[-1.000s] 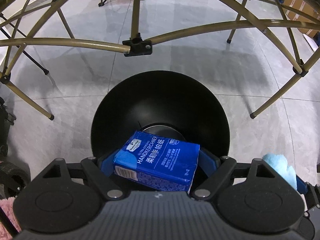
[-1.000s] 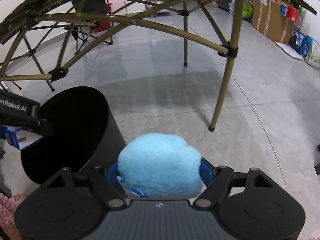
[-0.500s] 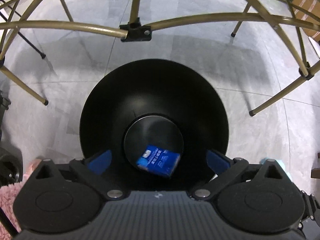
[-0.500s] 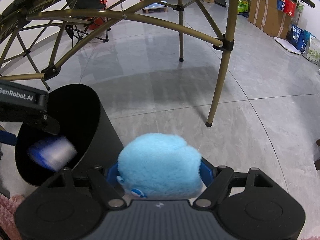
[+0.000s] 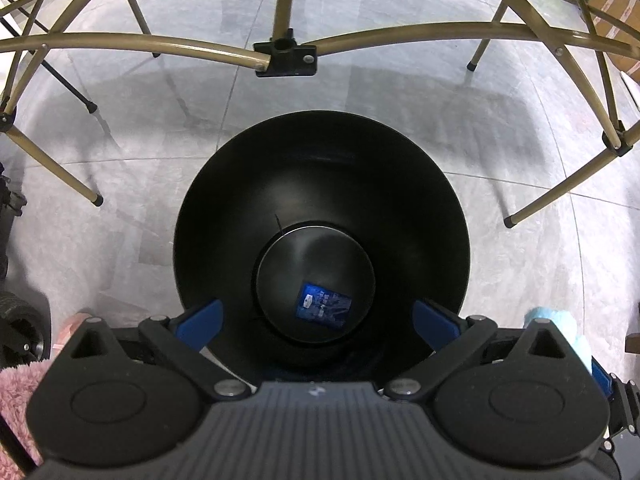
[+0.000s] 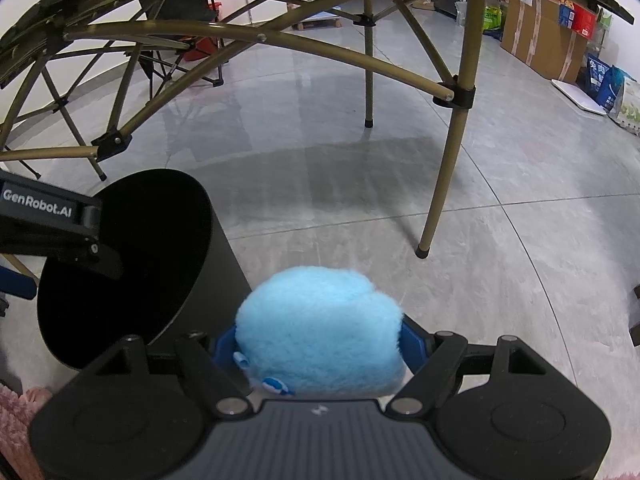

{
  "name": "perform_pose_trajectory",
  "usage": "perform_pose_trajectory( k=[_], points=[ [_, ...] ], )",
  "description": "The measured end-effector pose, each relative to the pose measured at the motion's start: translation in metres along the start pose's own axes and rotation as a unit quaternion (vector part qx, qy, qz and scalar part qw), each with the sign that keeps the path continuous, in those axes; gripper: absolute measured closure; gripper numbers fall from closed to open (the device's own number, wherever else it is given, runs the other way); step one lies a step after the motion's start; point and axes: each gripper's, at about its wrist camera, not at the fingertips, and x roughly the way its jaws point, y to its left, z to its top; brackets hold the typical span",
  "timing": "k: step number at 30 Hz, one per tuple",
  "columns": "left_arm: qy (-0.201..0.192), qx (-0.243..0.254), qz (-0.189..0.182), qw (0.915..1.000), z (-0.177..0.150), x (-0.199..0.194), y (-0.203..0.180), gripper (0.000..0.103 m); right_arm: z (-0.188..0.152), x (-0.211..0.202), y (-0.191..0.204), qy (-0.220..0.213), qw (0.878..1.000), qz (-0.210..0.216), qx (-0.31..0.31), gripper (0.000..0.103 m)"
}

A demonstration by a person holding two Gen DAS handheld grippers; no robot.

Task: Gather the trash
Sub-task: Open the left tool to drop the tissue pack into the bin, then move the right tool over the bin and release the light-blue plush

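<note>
Left claw gapes empty above the black bin, tissue pack at its bottom; right claw, gripping the blue plush, should centre over the rim before releasing.

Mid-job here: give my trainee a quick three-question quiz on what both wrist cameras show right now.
1. True or false: the tissue pack lies at the bottom of the bin.
2. What does the right gripper hold?
   A. blue plush
   B. tissue pack
   C. nothing
3. Fill in: the left gripper is ___ over the bin.

Key: 1 true; 2 A; 3 open
</note>
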Motion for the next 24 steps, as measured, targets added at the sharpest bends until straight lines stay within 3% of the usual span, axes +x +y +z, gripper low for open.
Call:
perform_pose_trajectory(
  k=[24],
  points=[
    [-0.049, -0.014, 0.012, 0.9986, -0.016, -0.029, 0.058, 0.000, 0.016, -0.020, 0.045, -0.017, 0.999, 0.007, -0.031, 0.026]
  ],
)
